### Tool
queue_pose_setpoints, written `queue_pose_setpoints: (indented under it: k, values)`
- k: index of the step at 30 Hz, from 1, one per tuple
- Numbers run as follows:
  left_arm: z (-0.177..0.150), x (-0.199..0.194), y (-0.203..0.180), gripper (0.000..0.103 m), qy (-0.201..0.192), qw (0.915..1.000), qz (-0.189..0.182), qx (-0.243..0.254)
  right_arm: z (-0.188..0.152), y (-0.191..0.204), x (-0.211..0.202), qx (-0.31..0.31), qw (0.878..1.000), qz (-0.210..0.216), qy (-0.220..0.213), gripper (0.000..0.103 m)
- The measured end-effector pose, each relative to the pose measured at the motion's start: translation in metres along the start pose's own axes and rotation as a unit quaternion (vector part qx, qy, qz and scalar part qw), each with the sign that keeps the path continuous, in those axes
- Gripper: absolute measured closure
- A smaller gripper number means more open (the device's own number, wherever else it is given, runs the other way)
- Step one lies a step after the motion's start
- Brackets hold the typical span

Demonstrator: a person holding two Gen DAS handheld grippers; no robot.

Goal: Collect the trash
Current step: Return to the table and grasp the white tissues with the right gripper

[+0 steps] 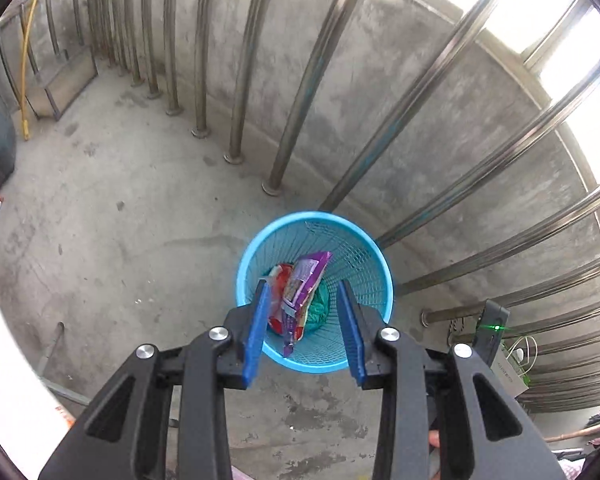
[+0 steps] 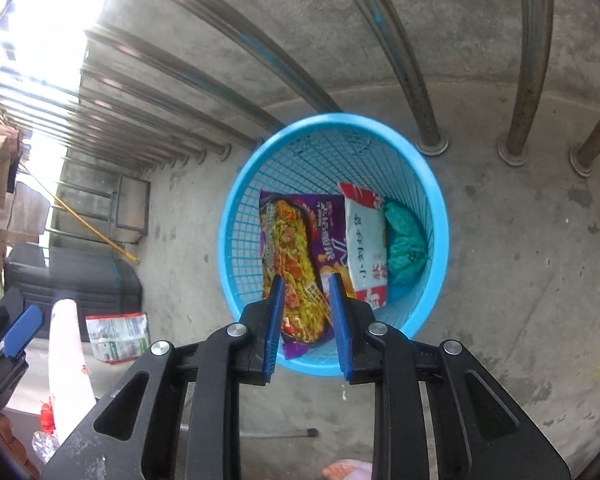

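Left gripper low centre, jaws parted, empty. Right gripper jaws narrowly parted, nothing gripped. Beyond, mid-frame: blue basket on concrete floor, holding purple noodle wrapper, white packet, teal bag. Railing bars behind.

**Concrete floor, what sits on it**

Floor: bare grey concrete, stained, dark blotches near bottom of left wrist view. Blue mesh bin stands upright on it, close to the wall and the railing posts, whose round feet are fixed into the floor in a row. White-green packet lies flat on the floor, well apart from bin. Yellow stick rests w/ its end on the floor at the far side.
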State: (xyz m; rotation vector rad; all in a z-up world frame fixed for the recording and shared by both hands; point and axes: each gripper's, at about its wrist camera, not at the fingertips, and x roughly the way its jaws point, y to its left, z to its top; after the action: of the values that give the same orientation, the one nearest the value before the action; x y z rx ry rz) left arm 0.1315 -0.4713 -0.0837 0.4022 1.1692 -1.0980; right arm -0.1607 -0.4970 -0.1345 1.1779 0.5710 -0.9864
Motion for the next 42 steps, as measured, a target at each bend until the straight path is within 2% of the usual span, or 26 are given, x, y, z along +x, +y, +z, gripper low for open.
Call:
queue_pose_setpoints:
  k: [4, 9, 14, 19, 23, 25, 28, 31, 34, 36, 39, 42]
  values:
    - [-0.012, -0.048, 0.008, 0.07, -0.037, 0.9992, 0.013, 0.0, -0.003, 0.011, -0.02, -0.017, 1.0, 0.021, -0.007, 0.074]
    - [-0.05, -0.118, 0.022, 0.069, -0.088, 0.9951, 0.044, -0.014, -0.012, 0.052, -0.049, -0.075, 0.995, 0.054, -0.024, 0.066]
    - [-0.104, -0.186, 0.044, 0.069, -0.143, 0.9867, 0.06, -0.048, -0.03, 0.112, -0.085, -0.176, 0.978, 0.101, -0.044, 0.061]
    - [-0.167, -0.249, 0.073, 0.069, -0.199, 0.9702, 0.097, -0.099, -0.066, 0.167, -0.112, -0.279, 0.945, 0.168, -0.037, 0.06]
    - [-0.223, -0.291, 0.104, 0.069, -0.232, 0.9521, 0.131, -0.15, -0.096, 0.198, -0.118, -0.342, 0.916, 0.209, -0.005, 0.06]
    - [-0.252, -0.307, 0.122, 0.069, -0.244, 0.9406, 0.155, -0.177, -0.116, 0.213, -0.117, -0.368, 0.902, 0.223, 0.019, 0.06]
    - [-0.298, -0.328, 0.148, 0.069, -0.259, 0.9232, 0.173, -0.225, -0.146, 0.233, -0.11, -0.398, 0.883, 0.24, 0.06, 0.06]
    - [-0.338, -0.342, 0.17, 0.069, -0.275, 0.9035, 0.179, -0.276, -0.18, 0.256, -0.108, -0.423, 0.865, 0.252, 0.097, 0.06]
    - [-0.371, -0.352, 0.187, 0.069, -0.283, 0.89, 0.177, -0.311, -0.215, 0.281, -0.103, -0.453, 0.842, 0.26, 0.134, 0.06]
    - [-0.386, -0.352, 0.196, 0.069, -0.284, 0.8852, 0.169, -0.327, -0.237, 0.295, -0.099, -0.472, 0.828, 0.262, 0.155, 0.06]
    - [-0.399, -0.349, 0.206, 0.069, -0.284, 0.8832, 0.155, -0.34, -0.27, 0.32, -0.091, -0.496, 0.808, 0.259, 0.185, 0.06]
    - [-0.407, -0.341, 0.212, 0.078, -0.284, 0.8841, 0.142, -0.343, -0.302, 0.339, -0.083, -0.519, 0.792, 0.249, 0.204, 0.06]
